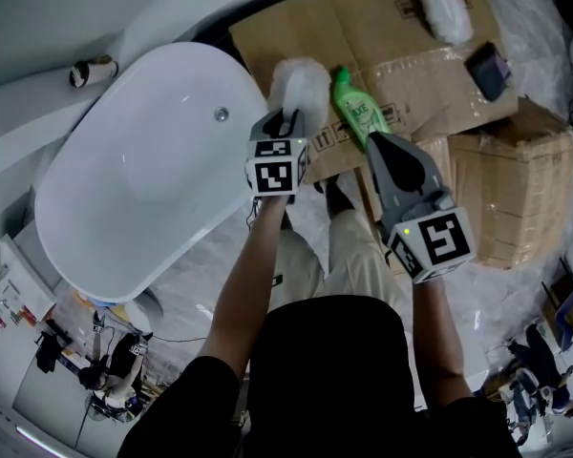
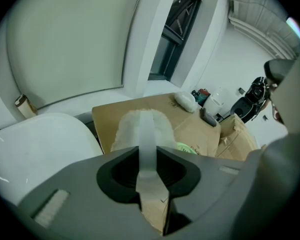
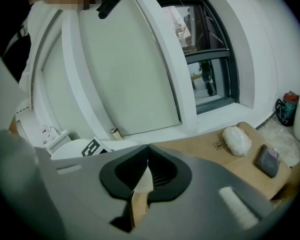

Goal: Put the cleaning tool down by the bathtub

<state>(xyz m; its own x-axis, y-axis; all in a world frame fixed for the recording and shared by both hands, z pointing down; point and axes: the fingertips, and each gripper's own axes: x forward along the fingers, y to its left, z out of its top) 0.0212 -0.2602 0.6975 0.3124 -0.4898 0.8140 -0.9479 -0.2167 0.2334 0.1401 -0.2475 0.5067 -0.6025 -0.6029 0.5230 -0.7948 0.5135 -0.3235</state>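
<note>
The cleaning tool is a white fluffy duster (image 1: pixel 303 86) with a pale translucent handle (image 2: pixel 146 146). My left gripper (image 1: pixel 286 119) is shut on that handle, and the fluffy head (image 2: pixel 140 126) sticks out past the jaws over brown cardboard (image 1: pixel 382 27), just right of the white bathtub (image 1: pixel 143 179). In the left gripper view the tub's rim (image 2: pixel 35 139) lies at the left. My right gripper (image 1: pixel 374 141) hovers beside a green bottle (image 1: pixel 353 108) that lies on the cardboard. Its jaws (image 3: pixel 148 149) meet at the tips with nothing between them.
A second white fluffy pad (image 1: pixel 446 10) and a dark flat object (image 1: pixel 487 70) lie farther back on the cardboard. A taped cardboard box (image 1: pixel 520 194) stands at the right. Behind the cardboard rise a white wall and a window (image 3: pixel 210 59). Clutter sits at the lower left (image 1: pixel 95 361).
</note>
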